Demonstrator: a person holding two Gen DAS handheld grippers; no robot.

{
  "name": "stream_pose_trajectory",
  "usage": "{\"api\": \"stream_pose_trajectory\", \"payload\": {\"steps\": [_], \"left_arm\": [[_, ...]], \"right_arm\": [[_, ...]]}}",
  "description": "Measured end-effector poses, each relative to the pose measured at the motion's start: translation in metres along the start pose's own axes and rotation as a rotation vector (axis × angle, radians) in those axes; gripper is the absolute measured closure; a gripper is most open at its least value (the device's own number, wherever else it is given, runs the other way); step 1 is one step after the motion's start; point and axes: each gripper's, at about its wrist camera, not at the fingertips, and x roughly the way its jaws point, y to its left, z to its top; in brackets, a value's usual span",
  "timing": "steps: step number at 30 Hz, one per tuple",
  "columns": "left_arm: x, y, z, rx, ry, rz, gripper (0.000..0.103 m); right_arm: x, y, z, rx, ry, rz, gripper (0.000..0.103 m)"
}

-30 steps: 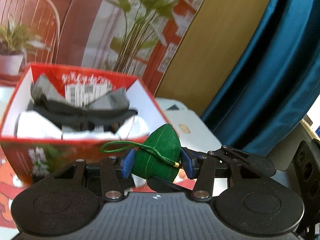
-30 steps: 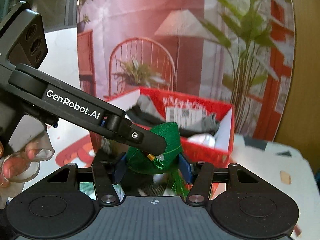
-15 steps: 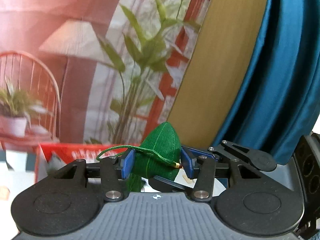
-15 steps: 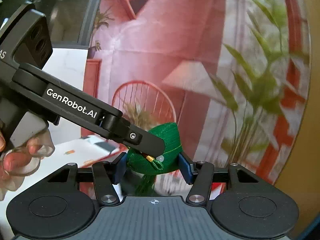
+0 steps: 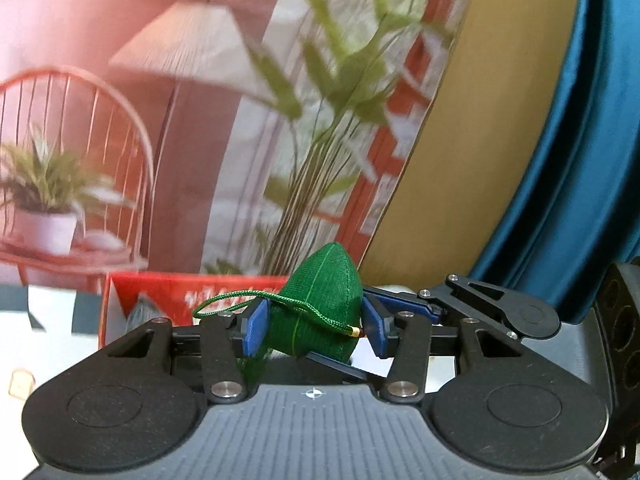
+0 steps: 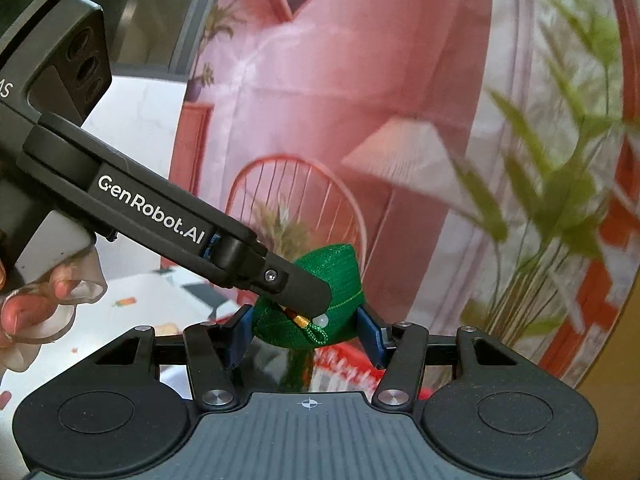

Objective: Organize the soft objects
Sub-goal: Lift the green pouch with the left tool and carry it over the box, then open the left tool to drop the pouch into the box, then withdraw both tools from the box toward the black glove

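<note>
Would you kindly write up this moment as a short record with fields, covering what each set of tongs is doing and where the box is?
held item: green pouch, soft, cone-shaped, with a green cord loop
left tongs: blue pads pressed on both sides of the pouch
right tongs: blue pads also against the pouch's two sides
overlap: a left finger crosses in front of the pouch in the right wrist view
red box: low behind the pouch, contents mostly hidden
backdrop: printed room scene with chair, lamp and plant
</note>
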Motion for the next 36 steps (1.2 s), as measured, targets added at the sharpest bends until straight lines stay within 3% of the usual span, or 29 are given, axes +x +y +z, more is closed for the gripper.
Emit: {"api": "stream_pose_trajectory", "payload": {"steps": [5, 13, 16, 21, 23, 30, 36], "left_arm": [[0.021, 0.017, -0.015, -0.029, 0.077, 0.009, 0.05], [0.046, 0.029, -0.02, -0.042, 0.095, 0.038, 0.05], [0.05, 0.03, -0.018, -0.042, 0.081, 0.067, 0.051], [0.048, 0.034, -0.02, -0.032, 0.069, 0.124, 0.051], [0.047, 0.035, -0.021, -0.02, 0.072, 0.144, 0.051], [0.025, 0.041, -0.026, -0.029, 0.062, 0.172, 0.051], [-0.012, 0.04, -0.044, -0.022, 0.039, 0.21, 0.051]], "right_arm": [[0.021, 0.0, -0.027, 0.044, 0.065, 0.027, 0.051], [0.048, -0.008, -0.049, 0.069, 0.129, 0.018, 0.051], [0.057, -0.014, -0.052, 0.082, 0.151, -0.021, 0.051], [0.071, -0.026, -0.061, 0.098, 0.226, -0.19, 0.045], [0.069, -0.032, -0.066, 0.128, 0.242, -0.197, 0.039], [0.044, -0.041, -0.077, 0.216, 0.237, -0.184, 0.043], [0.005, -0.034, -0.085, 0.302, 0.162, -0.166, 0.043]]}}
